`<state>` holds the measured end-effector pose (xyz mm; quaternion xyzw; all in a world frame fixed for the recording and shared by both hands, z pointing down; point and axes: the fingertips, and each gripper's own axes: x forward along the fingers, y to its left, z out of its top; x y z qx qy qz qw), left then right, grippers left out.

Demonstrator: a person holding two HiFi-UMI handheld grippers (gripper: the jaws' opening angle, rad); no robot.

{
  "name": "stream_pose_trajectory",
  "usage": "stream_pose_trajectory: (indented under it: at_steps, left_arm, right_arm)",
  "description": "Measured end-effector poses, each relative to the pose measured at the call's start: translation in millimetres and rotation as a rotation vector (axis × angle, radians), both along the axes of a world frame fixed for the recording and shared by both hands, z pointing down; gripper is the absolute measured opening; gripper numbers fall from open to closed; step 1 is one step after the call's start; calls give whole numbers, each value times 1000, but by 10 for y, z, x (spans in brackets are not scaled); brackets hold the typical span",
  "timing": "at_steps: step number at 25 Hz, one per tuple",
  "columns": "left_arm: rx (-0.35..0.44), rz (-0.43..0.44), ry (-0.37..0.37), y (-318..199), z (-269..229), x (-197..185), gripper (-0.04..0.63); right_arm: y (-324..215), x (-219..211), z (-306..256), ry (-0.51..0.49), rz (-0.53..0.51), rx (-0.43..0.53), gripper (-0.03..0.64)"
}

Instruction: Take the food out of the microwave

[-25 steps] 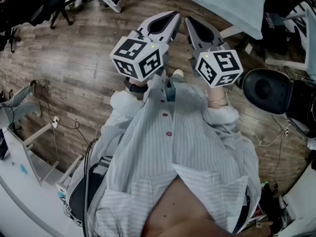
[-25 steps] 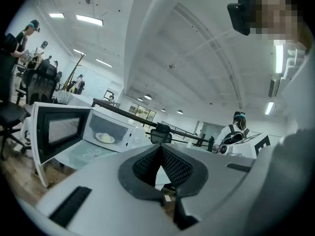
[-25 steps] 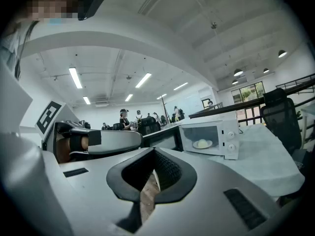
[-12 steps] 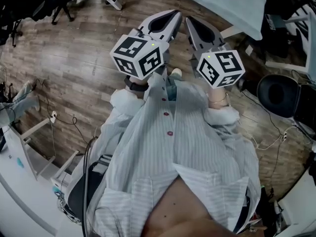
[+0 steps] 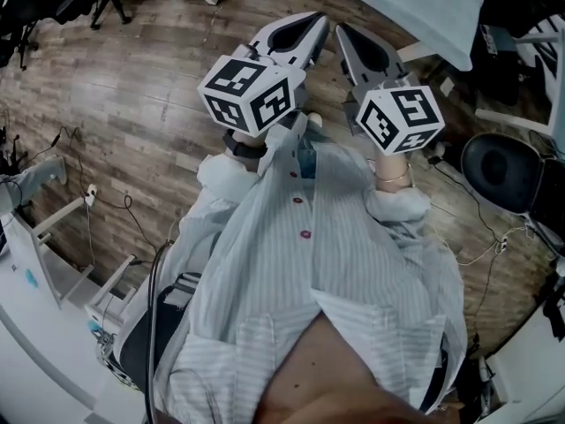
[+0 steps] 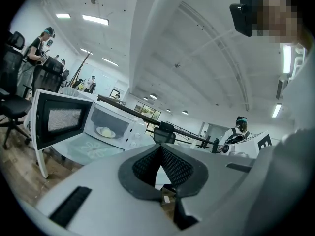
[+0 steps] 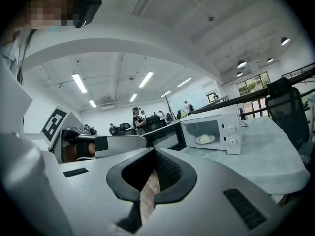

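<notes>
A white microwave (image 6: 110,127) (image 7: 211,129) stands on a table with a pale cloth (image 6: 88,151) (image 7: 268,149), some way ahead of me. Its door (image 6: 61,119) hangs open. Inside, a pale round piece of food (image 6: 105,131) (image 7: 204,138) rests on a white plate. My left gripper (image 5: 311,25) (image 6: 158,149) and right gripper (image 5: 342,32) (image 7: 153,154) are held side by side in front of my chest. Both are shut and hold nothing. The head view shows only the table's cloth edge (image 5: 424,7), not the microwave.
Wooden floor (image 5: 132,87) lies below me, with cables at the left. A black round stool (image 5: 494,162) stands at the right. A black office chair (image 7: 285,107) (image 6: 165,132) sits by the table. Other people (image 6: 39,43) (image 7: 138,119) stand in the background among desks and chairs.
The head view has drifted a little, so the floor and stool sit differently in it. Both grippers remain shut and close together; the left one has edged slightly forward.
</notes>
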<state>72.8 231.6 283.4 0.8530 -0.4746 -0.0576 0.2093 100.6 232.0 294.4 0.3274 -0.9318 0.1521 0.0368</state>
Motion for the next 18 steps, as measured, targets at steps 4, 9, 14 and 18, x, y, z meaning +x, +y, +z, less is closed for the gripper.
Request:
stream_pose_trajectory:
  at_steps: [4, 9, 14, 18]
  left_arm:
    - [-12, -4, 6, -158, 60, -73, 8]
    - [-9, 7, 13, -530, 65, -161, 8]
    - [-8, 24, 11, -942, 43, -307, 8]
    - [-4, 36, 9, -1281, 20, -506, 8]
  right_arm:
    - [-136, -42, 58, 8, 0, -14, 32]
    - [-479, -126, 91, 5, 16, -26, 32]
    - [-909, -274, 71, 8, 34, -26, 32]
    - [-1265, -455, 39, 7, 50, -18, 32]
